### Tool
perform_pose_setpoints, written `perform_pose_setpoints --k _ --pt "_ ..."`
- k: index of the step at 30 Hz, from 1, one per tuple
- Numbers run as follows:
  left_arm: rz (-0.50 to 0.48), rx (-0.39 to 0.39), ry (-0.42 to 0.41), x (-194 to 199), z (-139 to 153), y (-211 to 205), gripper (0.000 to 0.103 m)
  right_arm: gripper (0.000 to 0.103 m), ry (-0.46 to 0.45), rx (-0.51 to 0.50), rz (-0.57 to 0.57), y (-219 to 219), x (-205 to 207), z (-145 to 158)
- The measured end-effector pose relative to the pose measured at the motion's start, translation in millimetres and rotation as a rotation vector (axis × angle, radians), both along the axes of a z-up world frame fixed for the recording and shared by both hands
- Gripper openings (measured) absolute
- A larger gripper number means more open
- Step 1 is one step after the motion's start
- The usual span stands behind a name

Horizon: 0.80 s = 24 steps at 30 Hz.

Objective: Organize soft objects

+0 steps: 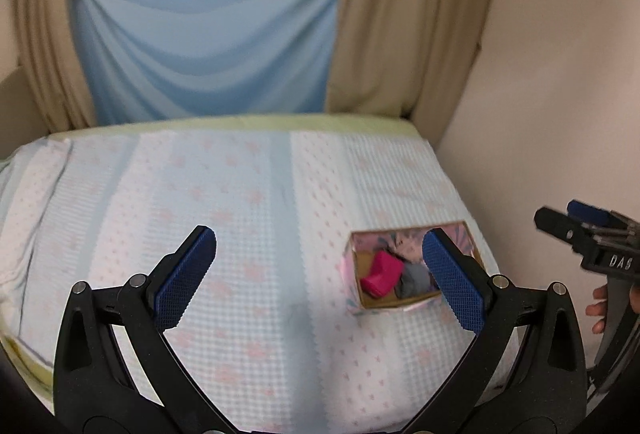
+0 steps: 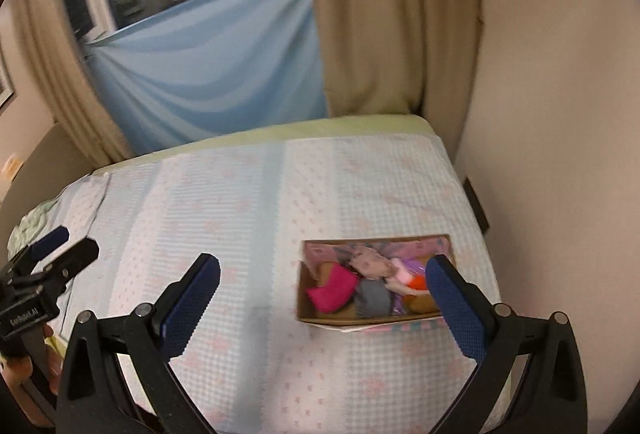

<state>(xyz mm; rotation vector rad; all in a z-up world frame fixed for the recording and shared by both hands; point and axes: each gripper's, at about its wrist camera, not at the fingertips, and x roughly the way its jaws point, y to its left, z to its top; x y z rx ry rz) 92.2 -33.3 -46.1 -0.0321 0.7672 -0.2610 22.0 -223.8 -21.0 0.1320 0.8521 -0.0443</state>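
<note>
Beige curtains [image 2: 384, 14] and a blue sheet [image 1: 208, 46] are seen behind the bed [image 2: 248, 202]. Both the left gripper [image 1: 320, 274] and right gripper [image 2: 324, 294] are held wide open, empty. Near the bed's right edge, a cardboard box [image 2: 340, 319] is filled with soft objects: a pink bundle [image 2: 332, 290], a grey roll [image 2: 372, 298], patterned pieces.

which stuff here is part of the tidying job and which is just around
Part of the job:
box
pink soft item
grey soft item
plush toy

Just around:
bed cover
blue sheet
curtains
</note>
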Motion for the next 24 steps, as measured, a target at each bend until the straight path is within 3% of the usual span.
perform_pose_setpoints --k 9,24 --pt "0.071 0.004 -0.114 -44 33 49 0.103 0.102 -0.076 -0.037 0.033 47 -24 10" --pt "0.079 0.009 -0.178 -57 34 62 0.103 0.102 -0.137 -0.111 -0.008 64 -34 20"
